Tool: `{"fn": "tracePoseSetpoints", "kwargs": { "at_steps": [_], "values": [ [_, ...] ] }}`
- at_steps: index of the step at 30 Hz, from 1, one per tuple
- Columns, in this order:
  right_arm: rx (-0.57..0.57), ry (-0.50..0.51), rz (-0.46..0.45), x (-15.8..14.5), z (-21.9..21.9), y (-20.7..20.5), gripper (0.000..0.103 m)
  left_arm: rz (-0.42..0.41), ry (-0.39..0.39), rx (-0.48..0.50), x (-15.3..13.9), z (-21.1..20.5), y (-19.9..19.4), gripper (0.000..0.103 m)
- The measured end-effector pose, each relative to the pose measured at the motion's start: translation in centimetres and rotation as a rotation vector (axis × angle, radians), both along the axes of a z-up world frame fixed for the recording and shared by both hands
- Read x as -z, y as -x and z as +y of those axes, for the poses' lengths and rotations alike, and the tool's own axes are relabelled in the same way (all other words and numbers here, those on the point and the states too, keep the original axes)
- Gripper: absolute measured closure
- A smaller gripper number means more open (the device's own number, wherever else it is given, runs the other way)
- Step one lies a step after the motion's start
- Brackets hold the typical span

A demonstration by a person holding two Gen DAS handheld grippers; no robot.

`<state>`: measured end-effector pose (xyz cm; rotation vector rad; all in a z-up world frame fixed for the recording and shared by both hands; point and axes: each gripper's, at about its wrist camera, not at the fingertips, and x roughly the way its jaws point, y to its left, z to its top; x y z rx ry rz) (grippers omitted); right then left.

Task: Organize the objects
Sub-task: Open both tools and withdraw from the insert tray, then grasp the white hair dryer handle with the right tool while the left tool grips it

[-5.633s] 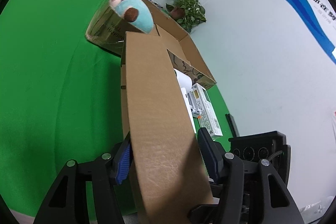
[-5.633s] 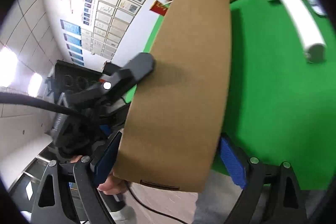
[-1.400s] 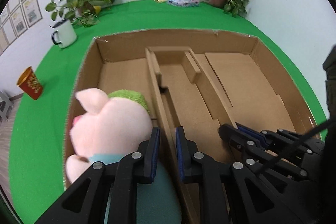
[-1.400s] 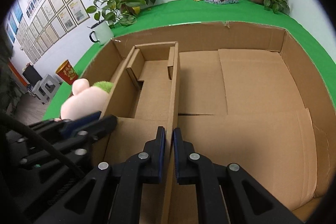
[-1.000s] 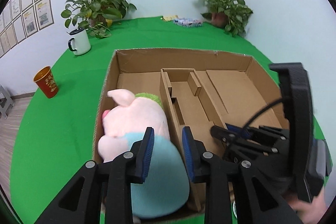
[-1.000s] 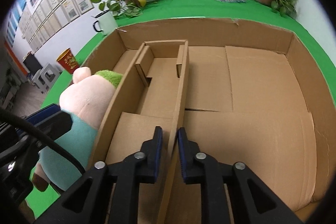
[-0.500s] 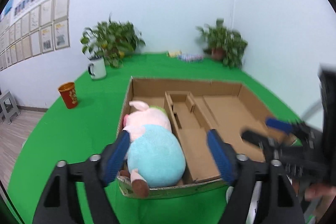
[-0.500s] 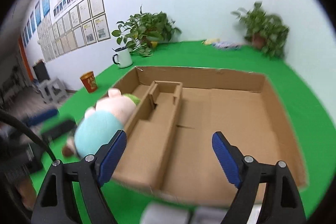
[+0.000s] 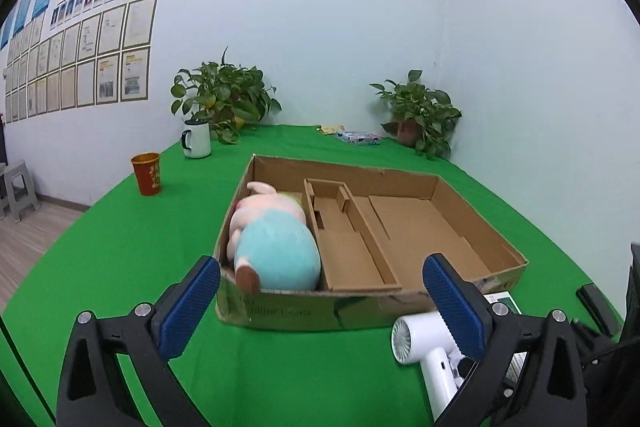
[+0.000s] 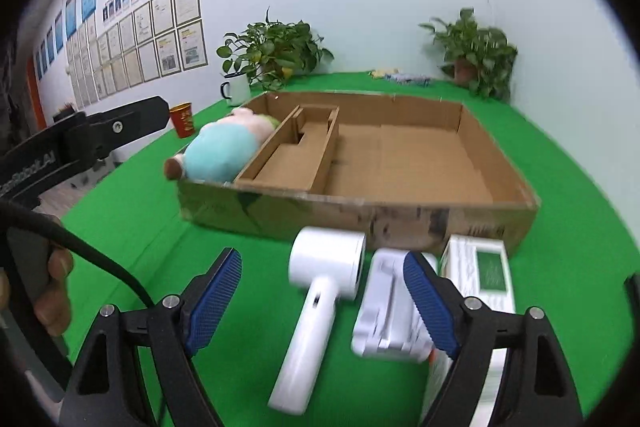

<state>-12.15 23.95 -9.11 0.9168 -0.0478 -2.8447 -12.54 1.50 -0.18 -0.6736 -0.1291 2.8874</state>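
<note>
A shallow cardboard box lies on the green table. A cardboard divider stands inside it, left of middle. A plush pig in a teal shirt lies in the left compartment. A white hair dryer lies on the table in front of the box, with a white device and a white packaged box to its right. My left gripper is open and empty, back from the box. My right gripper is open and empty, above the hair dryer.
A red cup and a white mug stand at the back left. Potted plants stand at the rear. A small packet lies at the far edge. The left gripper's body shows at left.
Both grippers let go of the divider, which now stands in the box, opened wide and pulled back and up. The hair dryer and white items have come into view.
</note>
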Motion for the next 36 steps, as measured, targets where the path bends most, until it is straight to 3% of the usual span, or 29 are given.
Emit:
{"fn": "tracePoseSetpoints", "kwargs": {
  "at_steps": [2,4,5,6,8,10,11,12,13,14,16,17,18,27,29,31,36],
  "values": [
    [0.005,0.019,-0.005,0.3,0.5,-0.5,0.027,-0.006,-0.003,-0.015,0.3,0.2,-0.7,0.001],
    [0.021,0.015,-0.014,0.5,1.0,-0.6,0.062,-0.011,0.002,-0.014,0.4,0.5,-0.7,0.001],
    [0.039,0.009,-0.018,0.6,1.4,-0.5,0.073,-0.01,0.006,-0.016,0.4,0.8,-1.1,0.001],
    [0.054,0.0,-0.016,0.7,1.5,-0.8,0.093,-0.01,0.006,-0.017,0.3,0.9,-1.1,0.001],
    [0.058,-0.01,0.001,0.5,1.8,-1.2,0.096,-0.013,0.0,-0.012,0.2,1.0,-0.9,0.007],
    [0.048,-0.004,0.014,0.3,2.0,-1.5,0.095,-0.023,-0.003,-0.007,0.1,1.0,-0.8,0.04],
    [0.044,0.002,0.016,0.2,2.0,-1.6,0.089,-0.045,-0.001,0.004,0.3,1.2,-0.7,0.07],
    [0.037,0.007,0.01,0.2,2.1,-1.6,0.067,-0.064,0.001,0.013,0.2,1.2,-0.1,0.081],
    [0.019,0.016,0.004,0.3,2.0,-1.6,0.031,-0.078,0.004,0.023,0.3,1.3,0.2,0.08],
    [0.002,0.028,0.003,0.4,2.0,-1.7,0.018,-0.085,0.012,0.027,0.5,1.5,0.3,0.077],
    [-0.033,0.068,0.001,0.6,1.9,-2.0,0.015,-0.093,0.039,0.006,1.0,1.6,0.5,0.048],
    [-0.038,0.072,-0.007,0.8,1.7,-2.0,0.015,-0.091,0.036,0.001,1.2,1.5,0.5,0.019],
    [-0.044,0.072,-0.011,0.9,1.5,-2.1,0.015,-0.087,0.014,0.002,1.5,1.3,0.4,0.009],
    [-0.132,0.043,-0.118,3.7,-1.1,-2.2,0.019,-0.289,-0.118,0.14,5.2,0.5,3.1,0.009],
    [-0.132,0.012,-0.138,4.3,-1.9,-2.1,0.03,-0.327,-0.146,0.169,6.3,0.7,3.5,0.009],
    [-0.121,-0.02,-0.168,5.0,-2.3,-1.8,0.052,-0.353,-0.166,0.194,7.1,1.1,3.8,0.009],
    [-0.072,-0.05,-0.222,6.1,-2.0,-1.0,0.071,-0.393,-0.196,0.246,8.2,2.1,4.2,0.009]
  ]
}}
